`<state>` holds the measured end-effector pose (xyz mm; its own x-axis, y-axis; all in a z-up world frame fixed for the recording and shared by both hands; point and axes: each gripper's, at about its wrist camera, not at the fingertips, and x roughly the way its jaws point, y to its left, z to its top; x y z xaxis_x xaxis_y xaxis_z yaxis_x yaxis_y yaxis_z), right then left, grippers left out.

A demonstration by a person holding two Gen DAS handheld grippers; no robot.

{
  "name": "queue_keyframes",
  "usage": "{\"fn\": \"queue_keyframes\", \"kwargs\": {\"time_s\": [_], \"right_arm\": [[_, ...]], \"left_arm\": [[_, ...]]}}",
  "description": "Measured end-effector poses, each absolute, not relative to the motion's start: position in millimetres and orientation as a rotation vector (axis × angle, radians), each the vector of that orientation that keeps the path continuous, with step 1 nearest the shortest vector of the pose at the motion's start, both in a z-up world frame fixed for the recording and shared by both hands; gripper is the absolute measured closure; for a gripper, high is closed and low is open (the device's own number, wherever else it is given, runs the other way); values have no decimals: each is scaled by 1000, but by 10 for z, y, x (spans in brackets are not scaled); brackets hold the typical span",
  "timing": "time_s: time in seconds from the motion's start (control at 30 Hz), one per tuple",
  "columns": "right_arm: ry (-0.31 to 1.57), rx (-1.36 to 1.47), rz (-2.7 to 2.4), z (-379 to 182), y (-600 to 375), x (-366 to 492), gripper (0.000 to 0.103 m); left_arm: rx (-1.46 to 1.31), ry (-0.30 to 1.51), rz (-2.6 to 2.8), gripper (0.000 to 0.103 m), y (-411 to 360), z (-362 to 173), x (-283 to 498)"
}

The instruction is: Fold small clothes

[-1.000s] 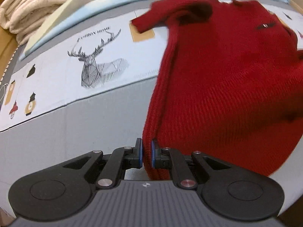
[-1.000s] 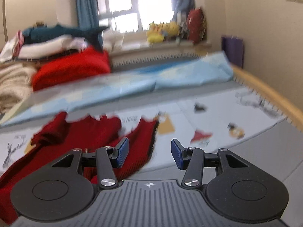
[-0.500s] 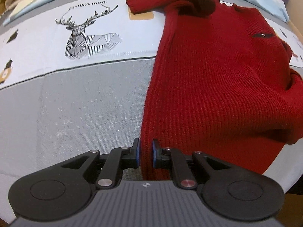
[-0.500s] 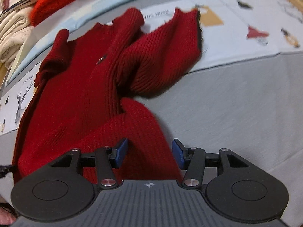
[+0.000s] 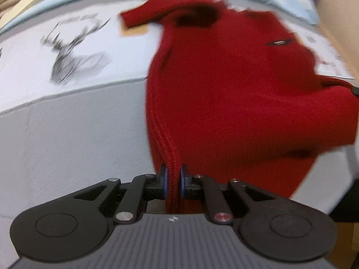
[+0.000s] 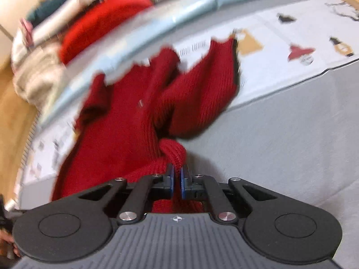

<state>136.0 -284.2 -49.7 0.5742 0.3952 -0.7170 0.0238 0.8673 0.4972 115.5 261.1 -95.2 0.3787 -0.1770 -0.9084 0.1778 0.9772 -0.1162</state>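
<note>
A red knit sweater (image 5: 224, 89) lies spread on the bed cover, front up, with a small dark label on its chest. My left gripper (image 5: 172, 176) has its jaws closing on the ribbed bottom-left edge, and the knit is pinched between the blue pads. In the right wrist view the same sweater (image 6: 125, 134) is bunched, with one sleeve thrown out to the right. My right gripper (image 6: 177, 176) has its jaws closing on a raised fold at the lower right edge, and the pads press on the cloth.
The bed cover is grey (image 5: 78, 145) near me and white with a deer print (image 5: 76, 53) farther off. A pale blue sheet (image 6: 202, 6) lies behind it. At the far left sit a pile of cream clothes (image 6: 38, 76) and another red garment (image 6: 101, 27).
My right gripper dropped toward the sweater and shut on a fold of its lower edge; it was open before. The left gripper, beside the hem earlier, now has the ribbed edge between its pads.
</note>
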Motion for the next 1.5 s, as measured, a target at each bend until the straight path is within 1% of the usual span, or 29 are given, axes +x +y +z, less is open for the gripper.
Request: {"fn": "queue_keyframes", "kwargs": {"time_s": [0.17,0.27,0.33,0.4,0.47,0.5,0.53,0.6,0.7,0.73,0.8,0.87,0.93,0.97,1.03,1.07,1.1,1.13,1.2,1.23,1.27,1.37,1.43,1.47,1.5], "right_arm": [[764,622,244,-46,-3503,865,99],[745,622,176,-3,-3814,628,99],[816,620,138,-132,-3934,642,98],[953,571,169,-340,-3855,748,97],[1085,430,121,-569,-3684,866,95],[1115,356,79,-642,-3632,904,93],[1124,317,55,-693,-3625,959,93],[1059,338,32,-702,-3658,1032,93],[901,367,47,-595,-3691,1058,92],[836,377,64,-560,-3695,1052,86],[796,377,64,-583,-3683,1091,81],[752,379,73,-624,-3634,1132,81],[747,377,82,-695,-3587,1240,80],[747,380,82,-720,-3577,1311,77],[754,399,87,-756,-3507,1442,63],[748,410,94,-746,-3443,1522,58],[740,409,100,-762,-3394,1620,50],[741,401,105,-783,-3335,1716,47],[752,386,123,-818,-3173,1912,44],[761,383,133,-858,-3113,2020,40],[770,381,141,-900,-3057,2104,39],[832,272,127,-1074,-2834,2414,40],[829,176,92,-1130,-2738,2573,64],[826,156,89,-1146,-2735,2662,66],[814,154,88,-1147,-2755,2729,76]], "left_arm": [[47,1062,-405,93,2427,-596,800],[71,1080,-445,93,2462,-605,604],[75,1134,-459,93,2510,-725,568],[160,1208,-440,93,2455,-926,591],[257,1281,-414,93,2349,-1104,648],[279,1294,-425,92,2289,-1129,682],[282,1291,-446,91,2236,-1116,707],[278,1249,-474,88,2101,-1030,767],[278,1172,-434,88,1896,-887,898],[270,1155,-419,88,1867,-854,957],[253,1128,-381,88,1778,-804,1077],[255,1104,-330,86,1698,-779,1189],[237,1090,-282,83,1684,-775,1324],[224,1088,-259,83,1647,-771,1395],[210,1078,-227,83,1640,-784,1526],[201,1073,-219,83,1634,-764,1591],[190,1070,-214,83,1609,-763,1663],[181,1067,-210,83,1574,-757,1718],[172,1062,-203,82,1486,-723,1760],[172,1063,-201,82,1459,-725,1802],[173,1065,-199,82,1428,-728,1846],[164,1066,-198,82,1355,-753,2008],[160,1066,-195,82,1334,-769,2066],[157,1063,-194,82,1316,-767,2099],[153,1060,-196,82,1306,-768,2127]]}}
